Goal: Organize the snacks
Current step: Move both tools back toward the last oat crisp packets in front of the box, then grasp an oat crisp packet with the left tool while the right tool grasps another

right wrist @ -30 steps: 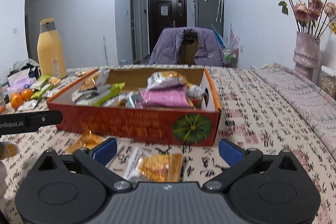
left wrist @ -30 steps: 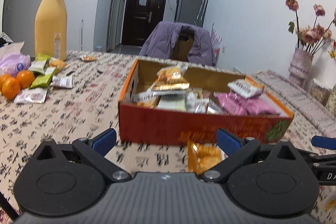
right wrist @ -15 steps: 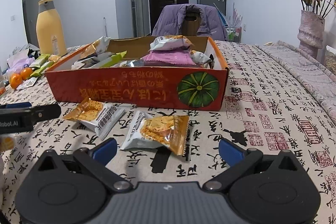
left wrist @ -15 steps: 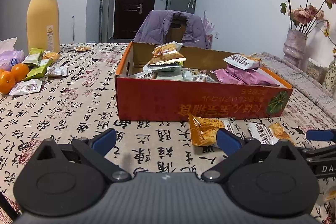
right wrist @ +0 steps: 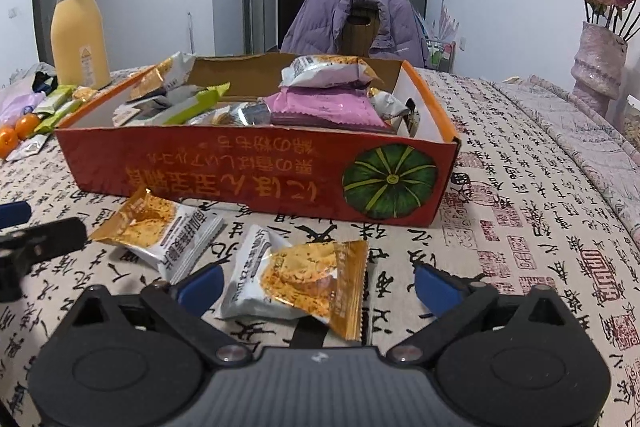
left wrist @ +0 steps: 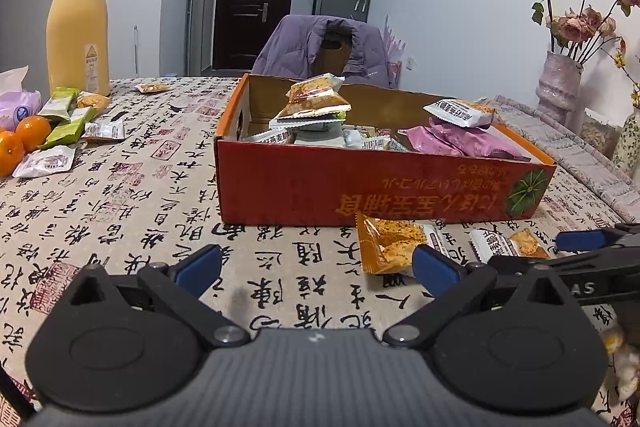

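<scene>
My right gripper [right wrist: 316, 285] is low over the bench [right wrist: 520, 227], its jaws wide apart and closing. An orange-and-white snack packet [right wrist: 300, 281] lies flat on the cloth between the blue pads [right wrist: 200, 285], nearer the left one; neither pad presses on it.

A second orange-and-white packet [right wrist: 160, 239] lies just ahead and to the left of this gripper, apart from the first. Directly ahead of both stands the red cardboard box [right wrist: 256, 183], open at the top and holding mixed snack packets, among them a pink packet [right wrist: 324, 107] towards its right end.

My left gripper [left wrist: 316, 269] stands open with nothing between its pads. The second packet [left wrist: 390, 247] lies just ahead of its right pad; the box [left wrist: 360, 187] stands beyond.

Far ahead and to the left of the left gripper, loose green and white packets [left wrist: 68, 123] lie beside oranges [left wrist: 24, 139] and a tall yellow bottle [left wrist: 78, 27].
</scene>
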### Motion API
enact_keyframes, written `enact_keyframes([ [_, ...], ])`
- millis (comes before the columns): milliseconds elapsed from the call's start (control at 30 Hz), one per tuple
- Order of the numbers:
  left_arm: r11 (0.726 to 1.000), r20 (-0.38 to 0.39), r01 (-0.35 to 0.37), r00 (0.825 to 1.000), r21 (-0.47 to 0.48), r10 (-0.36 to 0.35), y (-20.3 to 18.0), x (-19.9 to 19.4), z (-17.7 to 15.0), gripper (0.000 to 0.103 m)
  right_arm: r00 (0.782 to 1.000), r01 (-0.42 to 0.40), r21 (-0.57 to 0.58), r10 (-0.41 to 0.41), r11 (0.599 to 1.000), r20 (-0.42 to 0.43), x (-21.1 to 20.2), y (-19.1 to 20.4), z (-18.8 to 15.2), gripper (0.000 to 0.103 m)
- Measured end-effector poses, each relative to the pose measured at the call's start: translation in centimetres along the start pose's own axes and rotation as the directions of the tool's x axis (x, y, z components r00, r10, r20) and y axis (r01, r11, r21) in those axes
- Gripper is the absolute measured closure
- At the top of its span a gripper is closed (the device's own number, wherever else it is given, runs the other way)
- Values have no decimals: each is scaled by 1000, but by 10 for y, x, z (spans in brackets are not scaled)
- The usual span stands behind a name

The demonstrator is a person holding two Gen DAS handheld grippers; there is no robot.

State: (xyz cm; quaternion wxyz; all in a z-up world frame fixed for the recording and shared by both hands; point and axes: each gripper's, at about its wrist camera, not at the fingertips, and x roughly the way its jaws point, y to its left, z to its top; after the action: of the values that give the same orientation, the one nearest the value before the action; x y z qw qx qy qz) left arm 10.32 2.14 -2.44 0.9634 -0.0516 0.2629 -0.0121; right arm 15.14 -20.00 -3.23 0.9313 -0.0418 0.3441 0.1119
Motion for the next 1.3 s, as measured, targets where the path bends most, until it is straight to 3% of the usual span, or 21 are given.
enact_keyframes([
  [500,1000,-6,-2,1000,-3,2,0,1,-1,0,996,-79,-25,80,997,28,-4,5,-5,46],
  [867,999,-29,-37,999,21,38,-7,3,2,0,994,-63,38,60,997,87,-19,-18,-8,48],
  [1033,1000,-54,-4,999,4,4,-17,5,9,0,992,-51,57,45,997,115,-25,-31,-7,48],
  [1300,999,-87,4,996,52,1,-51,20,21,0,990,-18,85,5,996,143,-25,-48,-6,48],
])
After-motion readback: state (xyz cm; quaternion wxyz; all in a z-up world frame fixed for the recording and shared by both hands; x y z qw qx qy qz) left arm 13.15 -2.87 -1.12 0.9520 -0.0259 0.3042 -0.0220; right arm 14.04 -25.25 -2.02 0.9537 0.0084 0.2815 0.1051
